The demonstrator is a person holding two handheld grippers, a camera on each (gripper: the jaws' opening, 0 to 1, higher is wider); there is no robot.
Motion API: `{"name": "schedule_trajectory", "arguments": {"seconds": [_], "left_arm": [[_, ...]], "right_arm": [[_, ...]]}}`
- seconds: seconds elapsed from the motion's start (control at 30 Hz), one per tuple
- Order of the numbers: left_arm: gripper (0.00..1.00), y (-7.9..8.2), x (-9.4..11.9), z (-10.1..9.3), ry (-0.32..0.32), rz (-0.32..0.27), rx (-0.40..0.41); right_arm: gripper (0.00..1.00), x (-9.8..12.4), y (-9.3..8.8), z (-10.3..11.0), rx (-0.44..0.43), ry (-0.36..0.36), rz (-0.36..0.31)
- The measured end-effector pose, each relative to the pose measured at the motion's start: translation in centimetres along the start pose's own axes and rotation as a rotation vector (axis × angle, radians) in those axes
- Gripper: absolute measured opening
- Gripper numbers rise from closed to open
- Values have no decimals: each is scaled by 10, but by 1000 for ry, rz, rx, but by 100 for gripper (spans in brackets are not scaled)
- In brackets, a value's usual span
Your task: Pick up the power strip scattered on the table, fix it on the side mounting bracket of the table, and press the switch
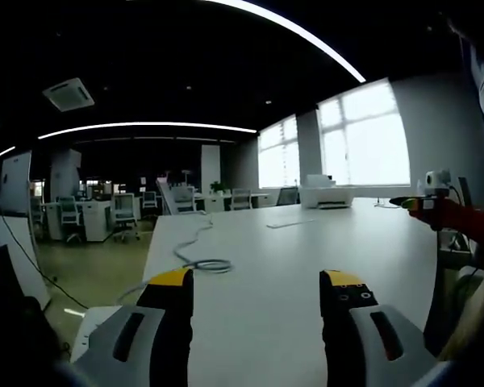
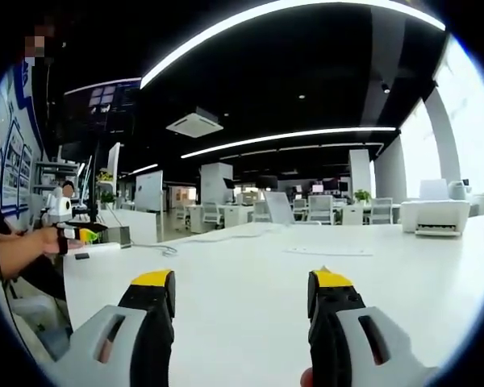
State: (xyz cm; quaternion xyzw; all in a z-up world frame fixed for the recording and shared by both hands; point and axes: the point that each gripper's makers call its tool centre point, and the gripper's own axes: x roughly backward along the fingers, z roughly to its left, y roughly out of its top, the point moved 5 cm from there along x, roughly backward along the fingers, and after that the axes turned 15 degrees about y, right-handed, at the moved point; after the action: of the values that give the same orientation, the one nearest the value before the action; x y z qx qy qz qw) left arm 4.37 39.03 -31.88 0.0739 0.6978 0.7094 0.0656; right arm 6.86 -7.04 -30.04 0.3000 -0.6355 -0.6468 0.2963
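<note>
One grey cable lies coiled on the white desk near its left edge in the left gripper view; whether it belongs to the power strip cannot be told. One white printer sits at the desk's far end. The left gripper has its fingers wide and empty. The right gripper likewise stands wide, holding nothing. Another person's hand holds a small, hard-to-make-out device.

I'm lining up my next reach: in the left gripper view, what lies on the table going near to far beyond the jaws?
Left gripper, jaws apart and empty → coiled grey cable on the white table → flat pale sheet → white printer at the far edge by the windows.
</note>
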Motion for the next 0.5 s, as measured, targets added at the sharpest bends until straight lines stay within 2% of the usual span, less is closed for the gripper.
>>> {"name": "schedule_trajectory", "arguments": {"seconds": [0.5], "left_arm": [[68, 0, -1, -3, -4, 6, -2]], "right_arm": [[62, 1, 0, 0, -8, -2, -11]]}}
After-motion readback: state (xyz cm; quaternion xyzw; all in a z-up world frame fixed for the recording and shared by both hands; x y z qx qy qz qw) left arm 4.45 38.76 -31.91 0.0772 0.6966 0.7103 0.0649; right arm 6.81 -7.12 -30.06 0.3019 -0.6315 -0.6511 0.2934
